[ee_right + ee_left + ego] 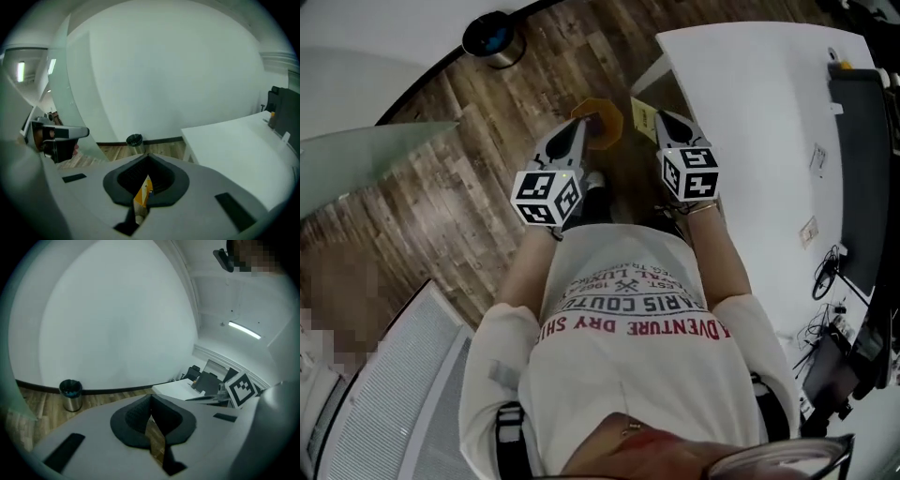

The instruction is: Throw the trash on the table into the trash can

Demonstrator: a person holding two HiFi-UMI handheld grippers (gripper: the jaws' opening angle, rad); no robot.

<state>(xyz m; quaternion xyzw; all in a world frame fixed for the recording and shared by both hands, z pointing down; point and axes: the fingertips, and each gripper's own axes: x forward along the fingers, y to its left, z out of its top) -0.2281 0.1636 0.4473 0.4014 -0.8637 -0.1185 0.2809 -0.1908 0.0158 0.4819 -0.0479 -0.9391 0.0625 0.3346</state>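
Observation:
In the head view my left gripper (580, 128) is shut on a flat orange piece of trash (604, 123) that sticks out past its tip. My right gripper (660, 121) is shut on a small yellow wrapper (642, 117). Both point over the wooden floor, beside the white table (759, 112). The round metal trash can (492, 37) stands far ahead by the curved wall. In the left gripper view the gripper (151, 420) pinches a thin brownish sheet (154, 439), with the can (70, 395) at left. In the right gripper view the gripper (145, 182) holds the yellow wrapper (143, 192), and the can (135, 140) stands beyond.
The white table's corner (225, 140) lies close on the right, with dark equipment (862, 169) and cables along its far side. A glass panel (366, 155) and a white grille (394, 366) stand at left. Wooden floor (459, 187) stretches to the can.

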